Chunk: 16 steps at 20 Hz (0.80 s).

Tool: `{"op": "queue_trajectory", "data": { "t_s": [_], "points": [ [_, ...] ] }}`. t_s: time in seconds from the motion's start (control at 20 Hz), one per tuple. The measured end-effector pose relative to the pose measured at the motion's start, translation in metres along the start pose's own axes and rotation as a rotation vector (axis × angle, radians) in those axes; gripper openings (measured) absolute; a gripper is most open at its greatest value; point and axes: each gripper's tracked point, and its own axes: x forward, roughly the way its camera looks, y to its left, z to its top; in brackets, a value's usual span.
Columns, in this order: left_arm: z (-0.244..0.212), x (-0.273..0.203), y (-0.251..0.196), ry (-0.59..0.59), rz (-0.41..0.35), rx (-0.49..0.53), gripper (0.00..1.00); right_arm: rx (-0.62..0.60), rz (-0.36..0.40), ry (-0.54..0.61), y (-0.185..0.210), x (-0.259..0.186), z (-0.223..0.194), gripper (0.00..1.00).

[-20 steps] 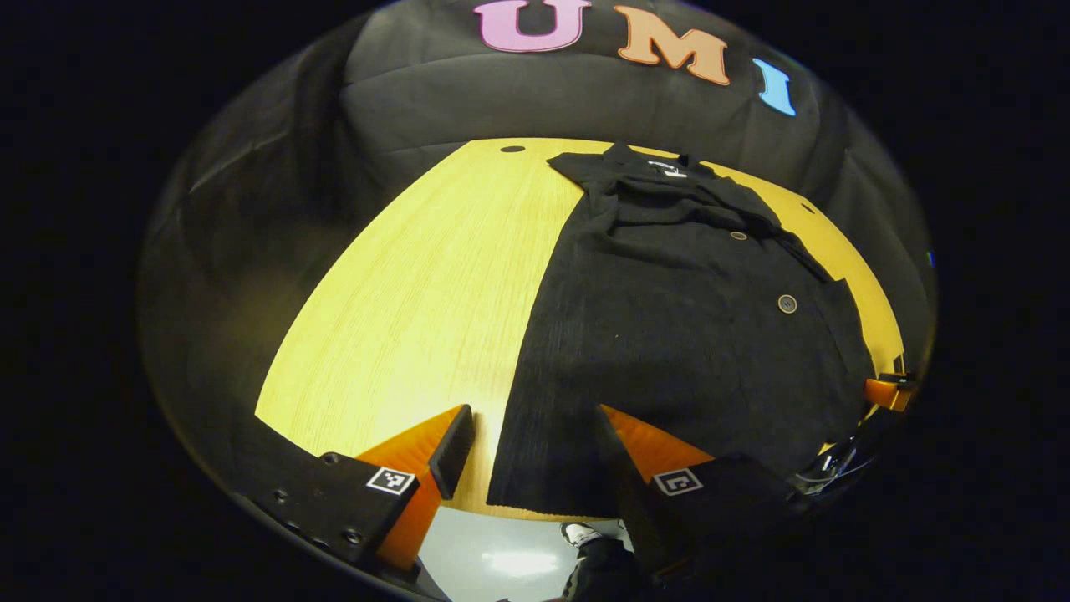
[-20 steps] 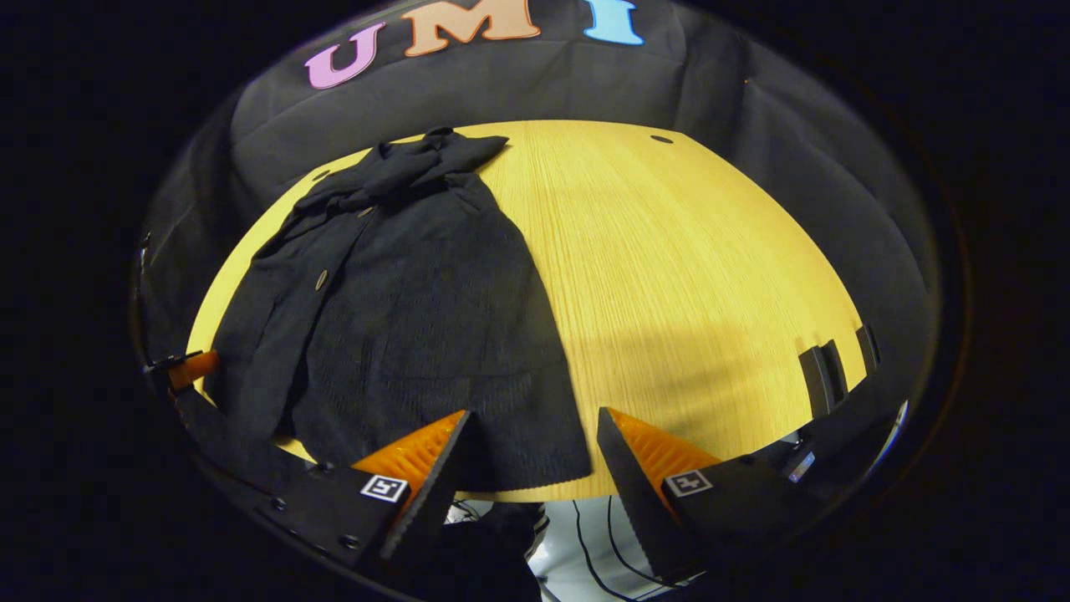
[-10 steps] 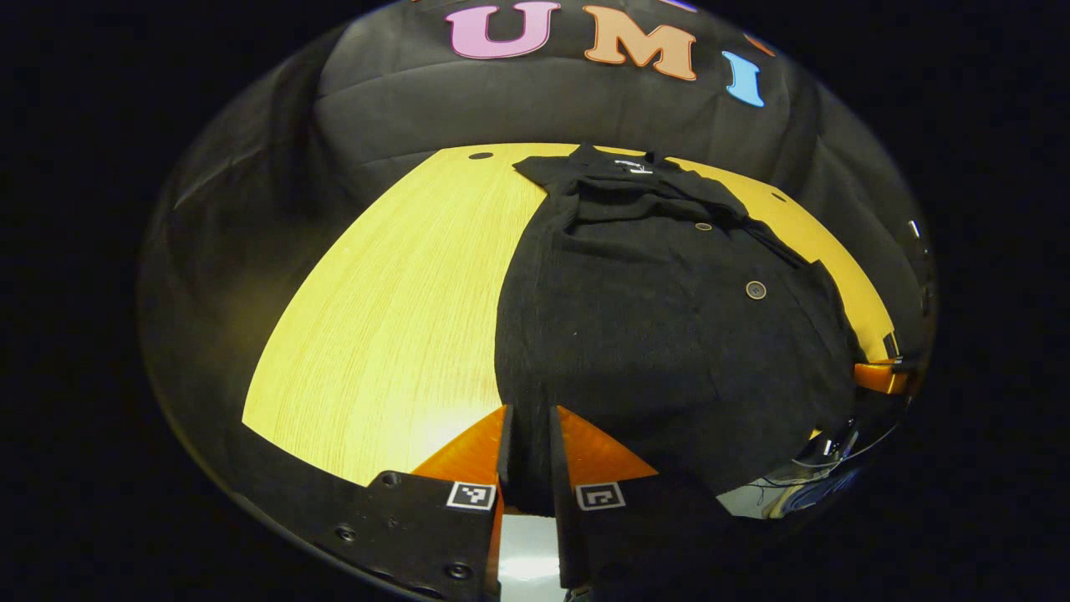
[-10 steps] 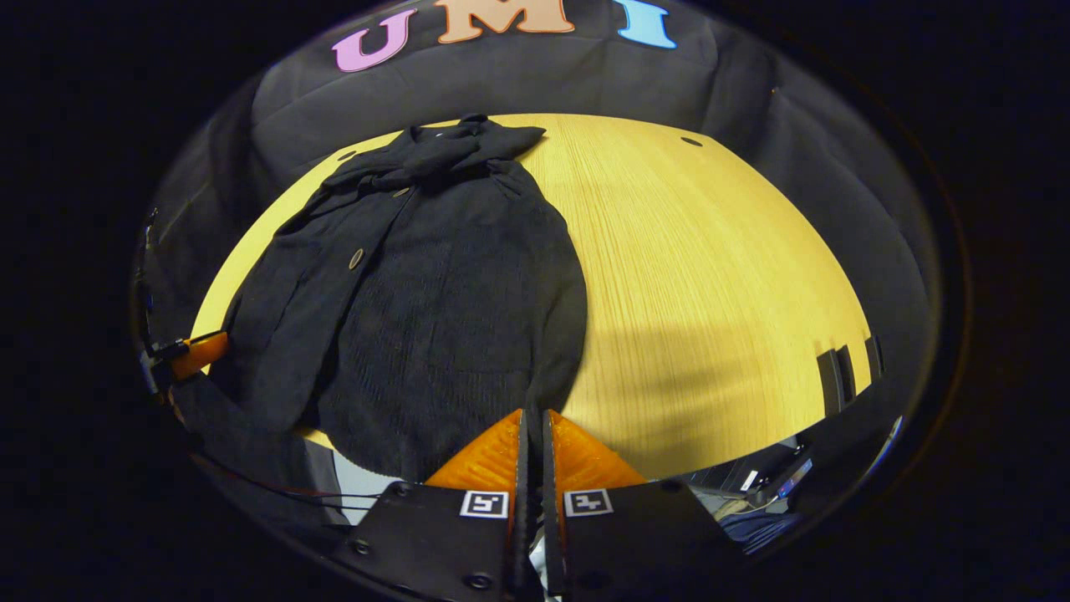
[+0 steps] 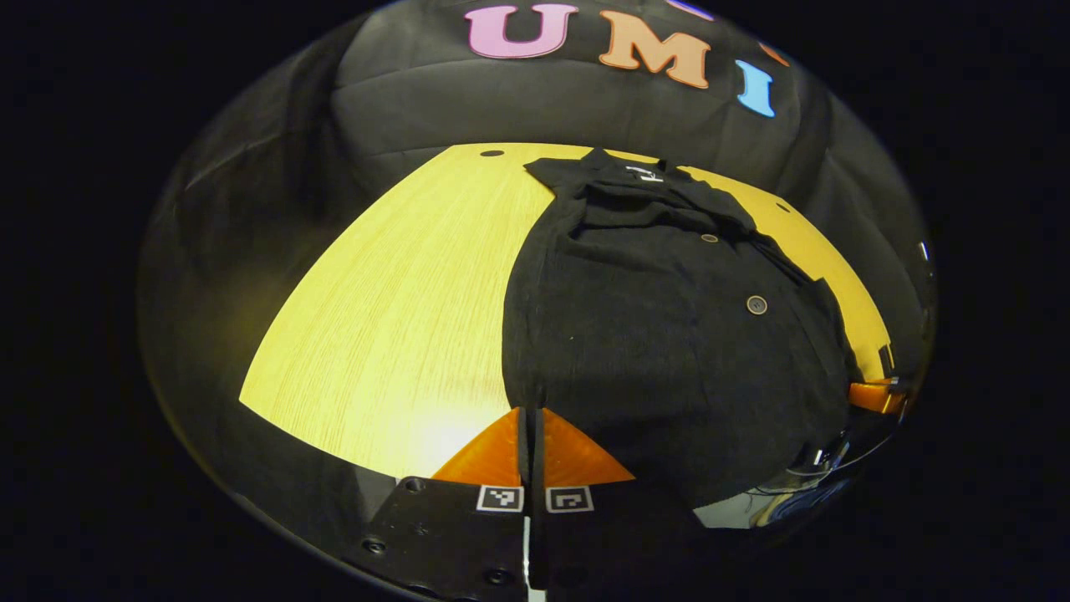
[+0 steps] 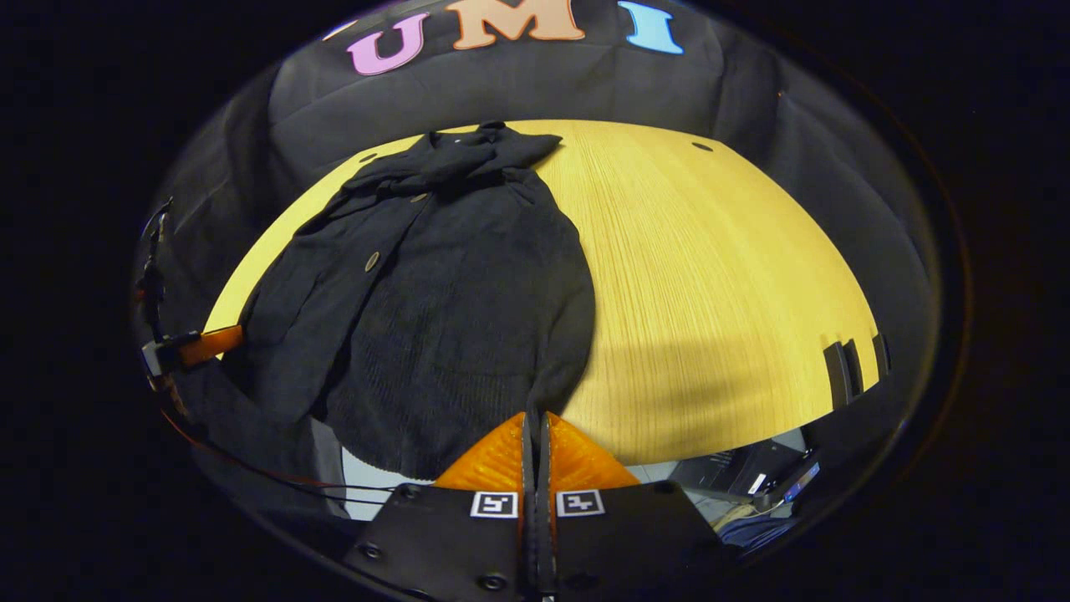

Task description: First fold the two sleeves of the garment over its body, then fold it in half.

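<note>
Garment [image 5: 660, 334]: on tabletop [image 5: 401, 318], sleeves already folded over its body. Your left tool [image 5: 530, 418] and right tool [image 6: 536, 422]: each clamped on a near hem corner. Remaining: the half fold.

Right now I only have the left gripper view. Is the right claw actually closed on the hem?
Observer: Yes. In the right gripper view the right claw is shut on the near hem corner of the garment.
Operator: Anything on the table on that side?
Observer: A few dark upright pieces stand at the near right edge of the table, well apart from the garment.
</note>
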Motion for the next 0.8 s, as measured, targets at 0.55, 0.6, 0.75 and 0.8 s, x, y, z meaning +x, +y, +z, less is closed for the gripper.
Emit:
{"op": "queue_trajectory", "data": {
  "t_s": [0.55, 0.6, 0.75, 0.8],
  "points": [
    [0.08, -0.032, -0.024, -0.151, -0.036, -0.058, 0.0, -0.045, 0.144, -0.238, 0.017, -0.047, 0.103, 0.02],
    [0.092, -0.037, -0.026, -0.177, -0.035, -0.056, 0.0, -0.057, 0.158, -0.28, 0.019, -0.053, 0.118, 0.02],
    [0.134, -0.047, -0.041, -0.248, -0.044, -0.047, 0.0, -0.096, 0.201, -0.401, 0.026, -0.075, 0.163, 0.02],
    [0.148, -0.05, -0.045, -0.268, -0.047, -0.047, 0.0, -0.105, 0.213, -0.425, 0.028, -0.081, 0.172, 0.02]
  ]
}}
